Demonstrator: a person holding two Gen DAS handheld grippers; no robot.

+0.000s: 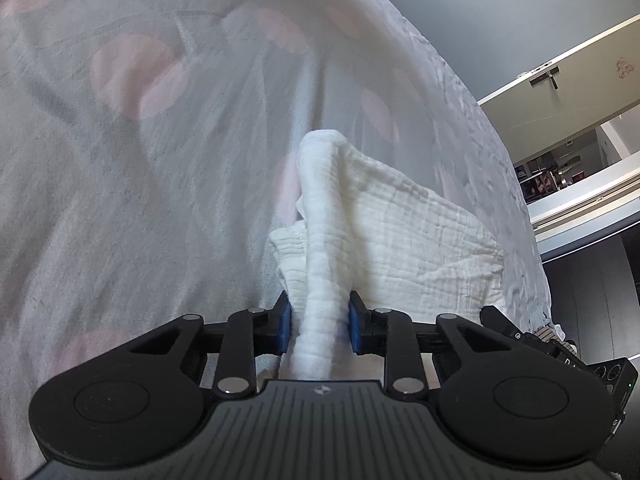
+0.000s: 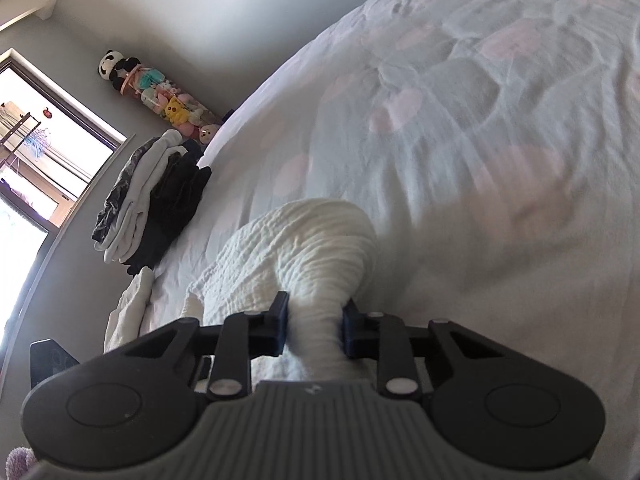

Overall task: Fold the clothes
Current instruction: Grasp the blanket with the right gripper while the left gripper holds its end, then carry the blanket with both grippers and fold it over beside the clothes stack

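Note:
A white crinkled muslin garment (image 1: 400, 236) is held over the bed. My left gripper (image 1: 320, 320) is shut on a bunched fold of it, and the cloth runs forward and to the right from the jaws. My right gripper (image 2: 314, 326) is shut on another bunched part of the same white garment (image 2: 296, 248), which bulges ahead of the jaws and trails down to the left. The right gripper's body also shows at the lower right of the left wrist view (image 1: 568, 352).
The bed is covered by a white sheet with pale pink spots (image 1: 140, 160), also in the right wrist view (image 2: 480, 140). A stack of folded dark and light clothes (image 2: 152, 196) sits at the bed's far edge. Plush toys (image 2: 160, 92) stand by the wall near a window (image 2: 40, 140).

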